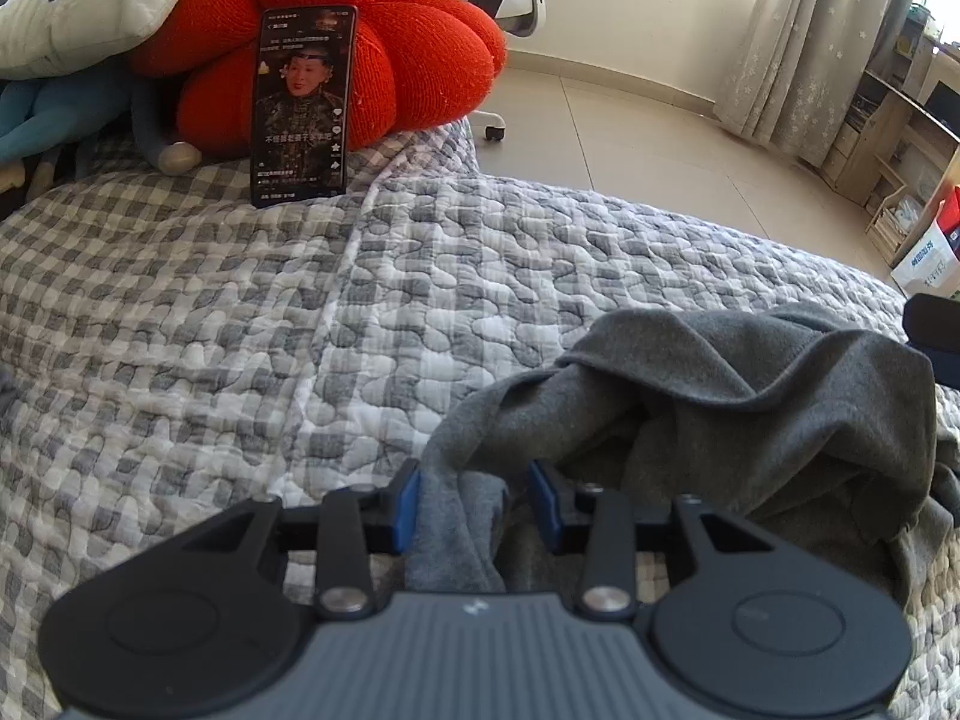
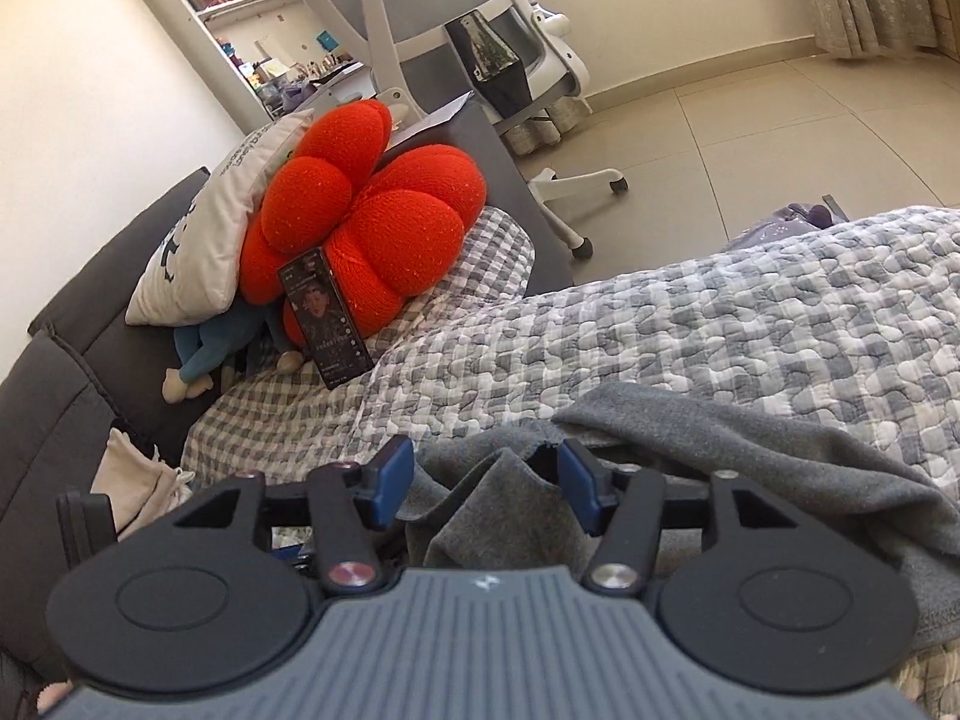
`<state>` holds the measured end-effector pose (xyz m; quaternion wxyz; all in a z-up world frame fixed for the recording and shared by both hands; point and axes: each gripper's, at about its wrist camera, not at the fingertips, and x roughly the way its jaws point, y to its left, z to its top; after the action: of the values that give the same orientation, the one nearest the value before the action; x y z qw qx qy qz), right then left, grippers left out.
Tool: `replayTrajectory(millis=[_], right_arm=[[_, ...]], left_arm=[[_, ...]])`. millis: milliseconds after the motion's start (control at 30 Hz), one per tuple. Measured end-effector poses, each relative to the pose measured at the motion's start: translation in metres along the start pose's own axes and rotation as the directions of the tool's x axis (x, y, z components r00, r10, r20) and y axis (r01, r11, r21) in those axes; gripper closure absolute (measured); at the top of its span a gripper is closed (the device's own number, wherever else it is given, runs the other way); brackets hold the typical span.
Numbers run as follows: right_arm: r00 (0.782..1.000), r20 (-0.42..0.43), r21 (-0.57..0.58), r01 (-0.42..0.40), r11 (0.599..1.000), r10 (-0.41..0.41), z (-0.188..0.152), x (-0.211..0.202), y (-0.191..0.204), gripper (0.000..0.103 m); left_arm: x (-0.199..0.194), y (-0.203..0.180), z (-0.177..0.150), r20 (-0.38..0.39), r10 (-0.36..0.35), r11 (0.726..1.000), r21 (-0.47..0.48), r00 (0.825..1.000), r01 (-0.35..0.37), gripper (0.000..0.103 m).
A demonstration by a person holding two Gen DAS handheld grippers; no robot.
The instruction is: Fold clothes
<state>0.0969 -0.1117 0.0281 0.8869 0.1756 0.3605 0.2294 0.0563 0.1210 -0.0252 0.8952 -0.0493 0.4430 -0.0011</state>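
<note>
garment: crumpled dark grey fleece garment (image 1: pixel 750 414) heaped on the grey-and-white checked quilted bedspread (image 1: pixel 240 312), right of the left gripper; garment type unclear, right edge cut off
left gripper (image 1: pixel 474 495): blue pads apart, a fold of grey cloth between them; contact with pads hard to judge
right gripper (image 2: pixel 486 483): pads apart, cloth peak bunched in the gap, not pinched
phone: black smartphone with lit screen (image 1: pixel 303 105) upright against the red knitted flower-shaped cushion (image 1: pixel 390 54); screen text too small to read
blue plush toy (image 2: pixel 204 354): mostly hidden under the white printed pillow (image 2: pixel 210 240)
</note>
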Motion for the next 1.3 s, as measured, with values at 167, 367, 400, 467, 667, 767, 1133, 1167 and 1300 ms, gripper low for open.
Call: replayTrajectory(millis=[167, 367, 400, 467, 667, 767, 1133, 1167, 1300], right_arm=[[0.997, -0.069, -0.109, 0.014, 0.994, -0.022, -0.011, 0.021, 0.016, 0.044], [0.986, -0.162, -0.186, -0.002, 0.983, -0.028, -0.024, 0.049, 0.023, 0.044], [0.984, -0.174, -0.192, -0.002, 0.981, -0.032, -0.026, 0.054, 0.024, 0.044], [0.981, -0.191, -0.212, 0.003, 0.977, -0.044, -0.030, 0.061, 0.026, 0.044], [0.977, -0.187, -0.234, 0.054, 0.971, -0.099, -0.034, 0.075, 0.022, 0.083], [0.983, -0.155, -0.217, 0.064, 0.974, -0.099, -0.030, 0.070, 0.020, 0.088], [0.986, 0.063, -0.068, 0.156, 0.985, -0.152, 0.005, 0.014, -0.019, 0.090], [0.984, 0.074, -0.046, 0.165, 0.985, -0.161, 0.007, 0.010, -0.024, 0.090], [0.975, 0.107, 0.037, 0.190, 0.981, -0.193, 0.016, -0.007, -0.048, 0.091]], left_arm=[[0.005, -0.006, -0.001, 0.000, -0.007, 1.000, 0.007, 1.000, 0.007, 0.064], [0.014, -0.010, -0.001, 0.003, -0.035, 0.999, -0.026, 0.999, 0.035, 0.069], [0.014, -0.010, -0.001, 0.009, -0.033, 0.999, -0.029, 0.999, 0.034, 0.072], [0.015, -0.010, 0.000, 0.013, -0.042, 0.998, -0.041, 0.999, 0.042, 0.074], [0.015, -0.009, 0.002, 0.039, -0.034, 0.998, -0.056, 0.999, 0.037, 0.084], [0.014, -0.008, 0.004, 0.057, -0.025, 0.997, -0.067, 0.998, 0.029, 0.088], [0.004, 0.003, 0.013, 0.124, 0.041, 0.997, -0.069, 0.991, -0.033, 0.090], [0.004, 0.003, 0.013, 0.126, 0.045, 0.997, -0.066, 0.991, -0.037, 0.090], [0.002, 0.005, 0.015, 0.137, 0.068, 0.997, -0.055, 0.988, -0.061, 0.090]])
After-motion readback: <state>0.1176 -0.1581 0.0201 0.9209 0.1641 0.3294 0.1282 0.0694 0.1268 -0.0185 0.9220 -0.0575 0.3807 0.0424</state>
